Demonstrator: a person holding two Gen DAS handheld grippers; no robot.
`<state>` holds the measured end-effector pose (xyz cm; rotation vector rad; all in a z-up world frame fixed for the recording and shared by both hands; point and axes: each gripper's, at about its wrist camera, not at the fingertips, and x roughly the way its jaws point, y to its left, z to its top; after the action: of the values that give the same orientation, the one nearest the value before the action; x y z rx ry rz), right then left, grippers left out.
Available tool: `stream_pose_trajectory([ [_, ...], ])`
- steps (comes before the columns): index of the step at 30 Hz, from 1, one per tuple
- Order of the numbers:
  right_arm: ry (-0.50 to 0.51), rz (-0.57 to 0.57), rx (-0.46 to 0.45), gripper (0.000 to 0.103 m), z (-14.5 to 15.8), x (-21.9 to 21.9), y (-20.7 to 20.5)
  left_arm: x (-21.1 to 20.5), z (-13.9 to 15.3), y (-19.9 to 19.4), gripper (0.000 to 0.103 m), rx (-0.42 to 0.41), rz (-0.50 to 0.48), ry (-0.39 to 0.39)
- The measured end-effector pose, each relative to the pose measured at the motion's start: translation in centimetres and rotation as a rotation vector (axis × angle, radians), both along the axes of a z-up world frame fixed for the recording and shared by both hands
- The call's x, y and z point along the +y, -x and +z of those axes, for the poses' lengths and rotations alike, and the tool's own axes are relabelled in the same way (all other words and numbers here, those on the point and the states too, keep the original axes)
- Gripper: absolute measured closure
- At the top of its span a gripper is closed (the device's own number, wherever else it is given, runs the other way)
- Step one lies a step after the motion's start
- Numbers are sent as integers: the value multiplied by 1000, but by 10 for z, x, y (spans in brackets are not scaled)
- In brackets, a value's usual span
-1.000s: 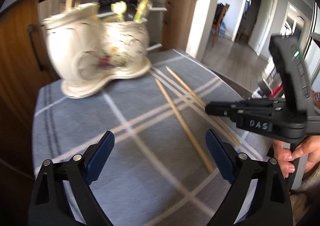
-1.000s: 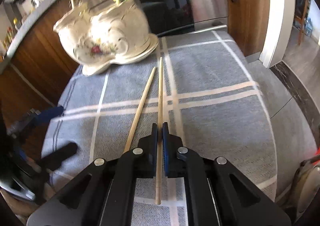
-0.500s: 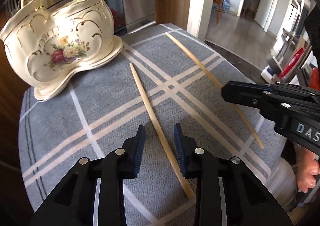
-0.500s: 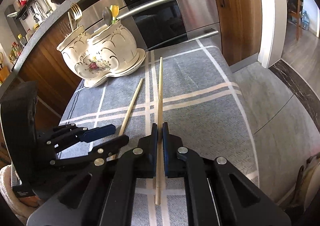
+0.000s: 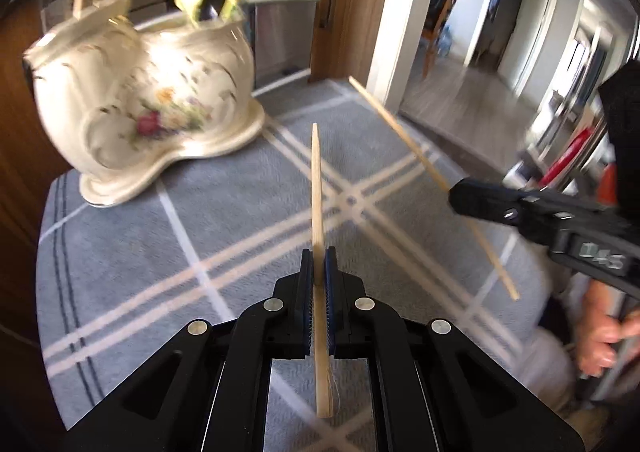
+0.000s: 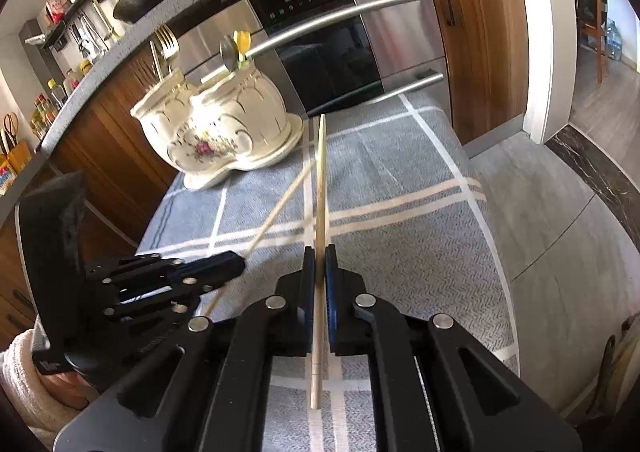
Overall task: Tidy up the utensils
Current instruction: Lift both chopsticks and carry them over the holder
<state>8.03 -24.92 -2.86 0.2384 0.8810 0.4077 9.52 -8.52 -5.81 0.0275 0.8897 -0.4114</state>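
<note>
Now both tongs clamp a chopstick each: left tongs just closed on one chopstick, right tongs on the other. Thin sticks may pivot, slip, or clash near ceramic holder.

So there's a low table under a grey checked cloth, and at its far left corner sits a cream floral ceramic utensil holder with gold forks standing in its left compartment and a spoon in the right one, the stainless steel oven right behind it. The left black two-finger gripper has one pale wooden chopstick between its jaws, tip pointing toward the holder, and the right black two-finger gripper has the second pale wooden chopstick the same way. The right one is off to the right of the left one, both chopsticks angling above the cloth, near each other but apart.
</note>
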Motion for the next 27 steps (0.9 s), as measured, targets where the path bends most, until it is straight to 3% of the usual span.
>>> stream_pose_trajectory([
  [7, -27, 24, -91, 98, 37, 20, -12, 59, 64, 14, 97, -153, 54, 156],
  [15, -83, 70, -222, 98, 92, 56, -39, 111, 126, 22, 97, -351, 136, 176],
  [18, -113, 70, -306, 98, 114, 73, -53, 122, 141, 12, 97, -430, 175, 173],
  [23, -182, 65, -358, 98, 126, 98, -82, 139, 156, -11, 97, -502, 220, 210],
  [27, -233, 72, -403, 98, 128, 119, -104, 154, 157, -37, 97, -541, 243, 290],
])
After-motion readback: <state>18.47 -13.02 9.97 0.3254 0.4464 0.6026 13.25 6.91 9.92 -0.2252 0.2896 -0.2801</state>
